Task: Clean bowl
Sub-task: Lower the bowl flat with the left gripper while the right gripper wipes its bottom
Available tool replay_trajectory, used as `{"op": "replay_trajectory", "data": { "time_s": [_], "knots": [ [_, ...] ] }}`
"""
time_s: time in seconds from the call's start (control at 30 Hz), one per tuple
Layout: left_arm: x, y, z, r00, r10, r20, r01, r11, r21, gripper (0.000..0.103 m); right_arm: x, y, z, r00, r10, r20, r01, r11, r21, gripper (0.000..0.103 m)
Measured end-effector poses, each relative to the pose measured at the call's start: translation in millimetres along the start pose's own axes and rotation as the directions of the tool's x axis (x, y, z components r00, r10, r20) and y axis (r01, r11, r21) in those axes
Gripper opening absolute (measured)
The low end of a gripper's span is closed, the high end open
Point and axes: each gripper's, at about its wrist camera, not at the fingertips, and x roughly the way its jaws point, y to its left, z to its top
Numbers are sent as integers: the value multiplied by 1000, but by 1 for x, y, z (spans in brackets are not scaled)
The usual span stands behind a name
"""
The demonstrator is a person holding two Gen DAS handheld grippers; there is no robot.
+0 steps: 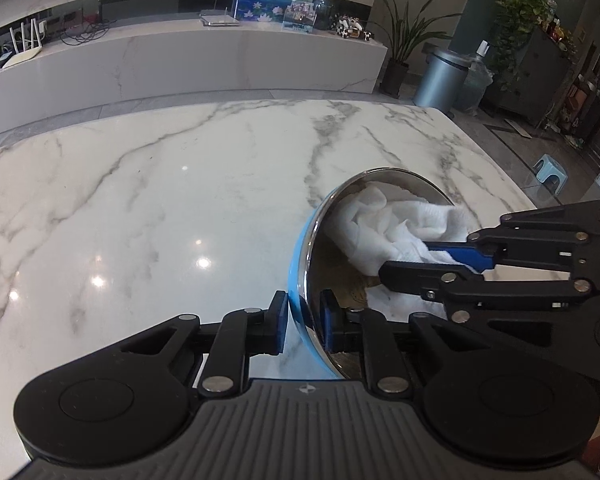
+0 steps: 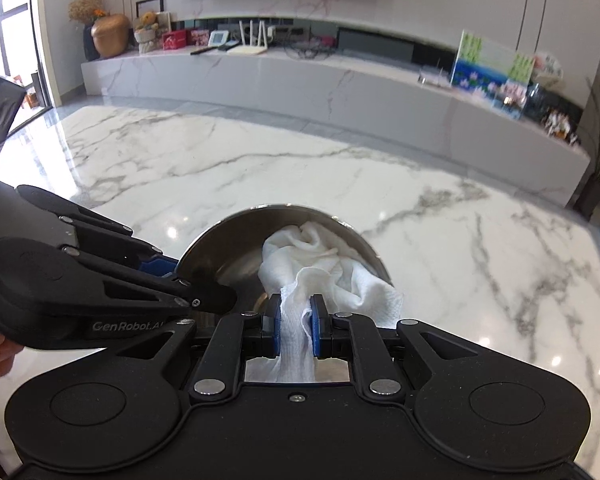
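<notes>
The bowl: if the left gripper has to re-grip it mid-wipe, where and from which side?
Take the bowl by its thin rim, as the left gripper does now: one pad on the blue outer wall, one on the steel inside. Come from the near edge, opposite the cloth that the right gripper presses in. The round wall offers nothing else to pinch.

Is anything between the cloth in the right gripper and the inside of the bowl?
Nothing visible. The right gripper is shut on the white cloth, which already lies inside the bowl. The left gripper clamps the bowl's rim, off to the side of the cloth.
</notes>
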Motion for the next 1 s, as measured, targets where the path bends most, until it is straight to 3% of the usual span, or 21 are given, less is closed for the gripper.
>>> {"op": "replay_trajectory", "data": {
  "time_s": [0.43, 1.0],
  "knots": [
    [-4, 5, -1, 1000, 10, -20, -9, 1000, 25, 18, 20, -7, 10, 996, 68, -51, -64, 995, 80, 11],
    [-37, -17, -23, 996, 3, -87, 9, 991, 131, 18, -13, 21, -4, 987, 106, -124, -112, 993, -41, 12]
  ]
}}
